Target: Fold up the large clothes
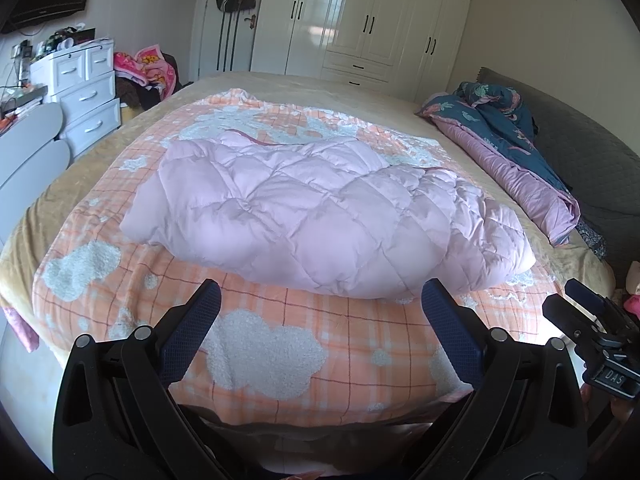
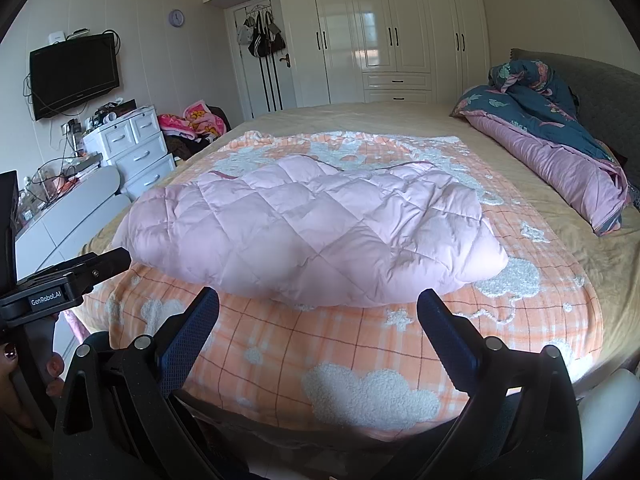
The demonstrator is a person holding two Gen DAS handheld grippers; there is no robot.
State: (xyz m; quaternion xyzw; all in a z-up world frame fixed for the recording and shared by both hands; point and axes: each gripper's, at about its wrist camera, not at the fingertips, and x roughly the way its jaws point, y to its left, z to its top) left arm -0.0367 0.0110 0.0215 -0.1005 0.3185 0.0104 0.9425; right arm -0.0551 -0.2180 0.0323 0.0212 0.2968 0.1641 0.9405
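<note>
A pink quilted puffer garment [image 1: 320, 216] [image 2: 312, 232] lies folded into a thick bundle on an orange checked blanket with white clouds [image 1: 280, 352] [image 2: 352, 360] on the bed. My left gripper [image 1: 320, 300] hovers open above the blanket, just short of the bundle's near edge, with nothing between its fingers. Over the blanket my right gripper [image 2: 318, 308] is also open and empty, close to the bundle's near edge. The right gripper [image 1: 592, 320] shows at the right edge of the left wrist view. The left gripper [image 2: 72, 280] shows at the left edge of the right wrist view, held by a hand.
A blue and purple duvet [image 1: 520, 144] [image 2: 560, 148] is heaped at the bed's right side by the grey headboard [image 2: 600, 92]. White drawers [image 1: 88, 100] [image 2: 136, 148] and a desk stand left of the bed. White wardrobes [image 2: 392, 28] line the far wall.
</note>
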